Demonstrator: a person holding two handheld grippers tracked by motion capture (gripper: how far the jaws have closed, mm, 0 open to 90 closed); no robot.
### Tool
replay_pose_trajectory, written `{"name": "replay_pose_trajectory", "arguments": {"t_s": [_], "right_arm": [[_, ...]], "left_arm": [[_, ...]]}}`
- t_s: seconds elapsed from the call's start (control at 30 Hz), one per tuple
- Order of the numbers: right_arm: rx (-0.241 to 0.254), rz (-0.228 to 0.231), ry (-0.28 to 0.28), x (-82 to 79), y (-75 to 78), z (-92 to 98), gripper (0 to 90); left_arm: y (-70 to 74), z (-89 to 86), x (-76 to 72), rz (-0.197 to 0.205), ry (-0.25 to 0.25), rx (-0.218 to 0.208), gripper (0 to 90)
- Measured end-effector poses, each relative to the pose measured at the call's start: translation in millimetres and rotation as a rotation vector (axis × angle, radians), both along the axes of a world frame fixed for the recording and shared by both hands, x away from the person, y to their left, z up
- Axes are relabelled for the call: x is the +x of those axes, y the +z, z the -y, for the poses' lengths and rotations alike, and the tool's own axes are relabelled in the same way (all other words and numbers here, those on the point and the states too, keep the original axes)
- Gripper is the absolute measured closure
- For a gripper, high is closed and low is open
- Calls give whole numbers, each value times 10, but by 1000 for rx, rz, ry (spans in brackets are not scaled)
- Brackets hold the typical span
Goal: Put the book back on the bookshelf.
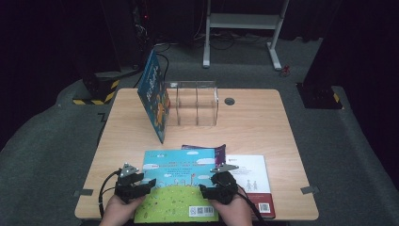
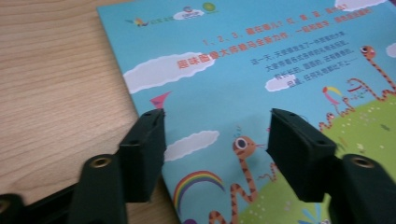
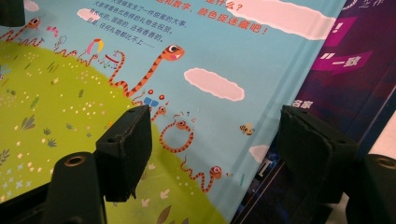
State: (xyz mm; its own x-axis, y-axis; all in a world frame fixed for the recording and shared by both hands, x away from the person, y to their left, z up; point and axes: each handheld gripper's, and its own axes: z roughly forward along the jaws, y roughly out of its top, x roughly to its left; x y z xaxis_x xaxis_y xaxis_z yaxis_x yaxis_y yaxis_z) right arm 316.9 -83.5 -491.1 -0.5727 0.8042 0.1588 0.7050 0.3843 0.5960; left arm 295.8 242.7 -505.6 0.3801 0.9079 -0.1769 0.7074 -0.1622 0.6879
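High view: the picture book (image 1: 181,183) lies flat on the desk (image 1: 263,122) between the left tool (image 1: 133,182) and right tool (image 1: 221,181), barcode edge at the near desk edge, top pointing away. Bare wood lies outside the left tool.

Left gripper view: jaws apart, gripping nothing, straddling the book's left edge over the cover.

Right gripper view: jaws wide apart, empty, straddling the book's right edge; a purple book (image 3: 345,60) lies just beyond it.
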Motion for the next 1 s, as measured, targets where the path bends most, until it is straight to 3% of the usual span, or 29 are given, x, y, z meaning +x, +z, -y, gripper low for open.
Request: {"name": "replay_pose_trajectory", "arguments": {"t_s": [0.27, 0.37, 0.57, 0.73, 1.0], "right_arm": [[0, -3, -15, -38, 9, -11, 241], [-3, -9, -17, -85, 9, -21, 233], [-4, -19, -51, -111, 3, -51, 229], [-9, -34, -90, -86, -3, -103, 198], [-22, -72, -126, 19, -17, -190, 151]], "left_arm": [[-19, -20, 7, 10, 3, -5, 317], [-81, -24, 44, -35, 14, -5, 257], [-98, 4, 40, -44, 13, -17, 203], [-93, -1, 44, -56, 13, -31, 187], [-94, -10, 47, -54, 3, -1, 163]]}}
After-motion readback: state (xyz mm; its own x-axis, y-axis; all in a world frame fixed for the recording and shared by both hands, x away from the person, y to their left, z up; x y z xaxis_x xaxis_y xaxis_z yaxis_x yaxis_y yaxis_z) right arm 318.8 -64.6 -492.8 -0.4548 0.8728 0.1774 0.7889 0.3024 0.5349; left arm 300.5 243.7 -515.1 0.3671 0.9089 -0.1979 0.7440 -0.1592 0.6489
